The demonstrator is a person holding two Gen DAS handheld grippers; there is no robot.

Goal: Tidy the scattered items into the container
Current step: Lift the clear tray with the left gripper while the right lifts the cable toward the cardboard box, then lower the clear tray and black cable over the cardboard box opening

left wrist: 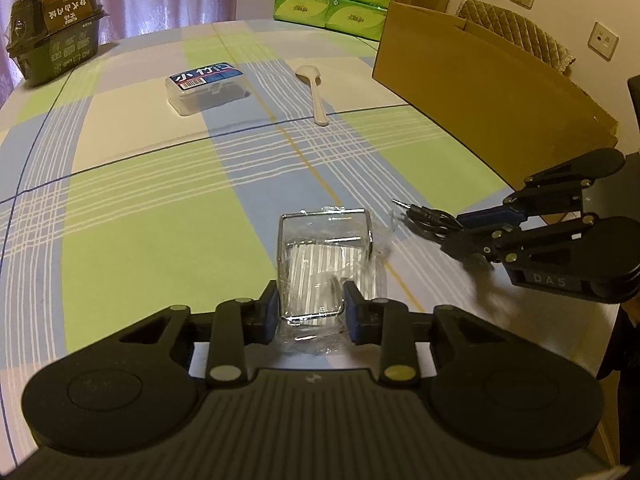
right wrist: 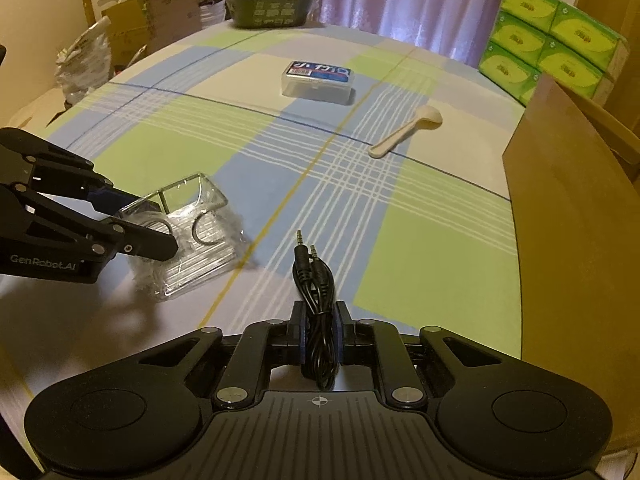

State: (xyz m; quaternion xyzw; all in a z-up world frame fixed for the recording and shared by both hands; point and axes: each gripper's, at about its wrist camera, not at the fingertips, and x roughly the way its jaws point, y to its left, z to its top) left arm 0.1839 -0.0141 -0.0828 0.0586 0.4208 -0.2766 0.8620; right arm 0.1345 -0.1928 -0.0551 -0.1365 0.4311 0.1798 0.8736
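Each wrist camera looked forward low over the plaid tabletop (left wrist: 160, 200); both shared the white plastic spoon (left wrist: 314, 94) near 12 o'clock.

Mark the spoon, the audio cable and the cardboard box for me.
spoon (right wrist: 404, 133): right wrist view, point on the handle, lying on the tablecloth.
audio cable (right wrist: 314, 280): right wrist view, point on the coiled black bundle ahead of the jaws.
cardboard box (left wrist: 472, 80): left wrist view, point on its near side wall.

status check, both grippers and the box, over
Left hand-held gripper shut on plastic-wrapped wire holder. Right hand-held gripper shut on black audio cable. Cardboard box open, path unobstructed.
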